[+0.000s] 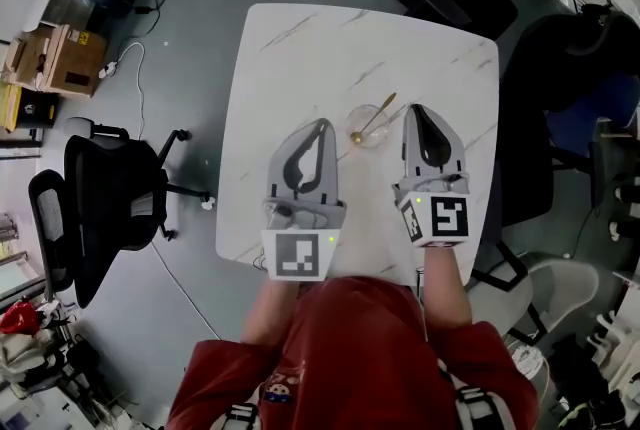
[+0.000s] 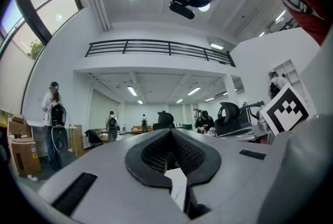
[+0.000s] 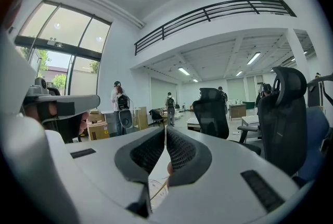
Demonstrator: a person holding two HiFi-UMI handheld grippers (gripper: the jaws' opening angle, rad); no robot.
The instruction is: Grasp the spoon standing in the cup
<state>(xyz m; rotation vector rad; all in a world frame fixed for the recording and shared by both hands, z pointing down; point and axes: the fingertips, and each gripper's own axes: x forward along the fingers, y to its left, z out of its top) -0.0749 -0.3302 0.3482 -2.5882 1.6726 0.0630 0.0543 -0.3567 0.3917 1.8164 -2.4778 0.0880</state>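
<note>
A white, marble-veined square table (image 1: 300, 48) stands on a grey floor. Toward its near right part sits a small clear glass cup (image 1: 366, 132). A slim gold metal spoon (image 1: 375, 118) stands in the cup, with its bowl down at the near left and its handle leaning out over the rim toward the far right. The grey left gripper (image 1: 322, 123) lies over the table just left of the cup, apart from it and pointing away from the person. In the left gripper view (image 2: 170, 133) its two dark ribbed pads meet at the tips, so it is closed on nothing, and only white tabletop shows through the hollow behind them. The grey right gripper (image 1: 412, 108) lies just right of the cup, its tips level with the spoon's handle end but clear of it. In the right gripper view (image 3: 165, 132) its pads are pressed together along their length with nothing held. Low in the gap beneath them, a bit of the glass rim and a thin gold line can just be made out. Both grippers carry marker cubes at their near ends, above the person's red top (image 1: 350, 358). A black office chair (image 1: 110, 198) stands left of the table, and brown cardboard boxes (image 1: 60, 58) sit at the far left.
</note>
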